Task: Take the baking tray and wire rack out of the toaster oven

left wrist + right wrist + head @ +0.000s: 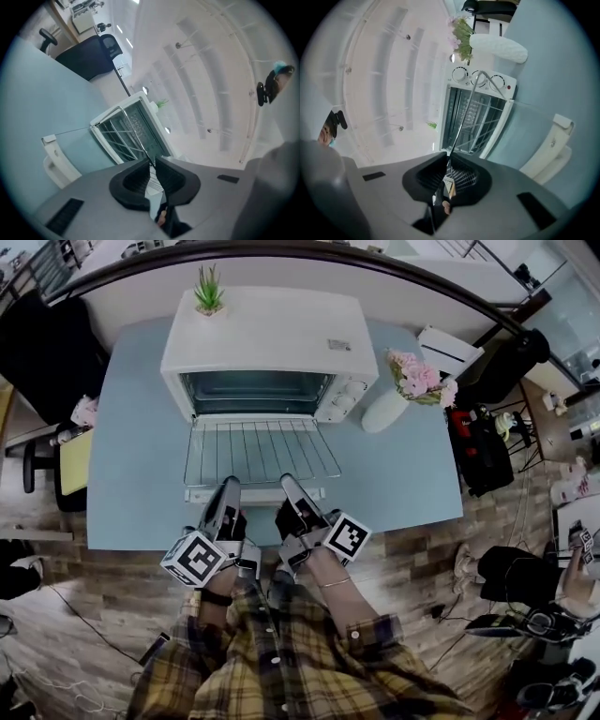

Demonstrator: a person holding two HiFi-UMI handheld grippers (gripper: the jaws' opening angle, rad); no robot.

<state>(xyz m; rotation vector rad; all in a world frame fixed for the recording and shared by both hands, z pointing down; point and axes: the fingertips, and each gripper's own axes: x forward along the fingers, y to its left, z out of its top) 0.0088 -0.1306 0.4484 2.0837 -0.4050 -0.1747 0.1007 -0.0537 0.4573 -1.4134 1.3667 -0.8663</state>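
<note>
Gripper views show left tool and right tool clenched on rack wire; head view shows rack over door.

On table: toaster oven at 12 o'clock — wire rack sticks out at its 6, flower vase at its 4.

shirt: yellow-brown plaid | left gripper, right gripper: grey, black pads, marker cubes

Bright, even light with soft shadows; fisheye bends the dark-vignetted edges, and both gripper views look washed out.
</note>
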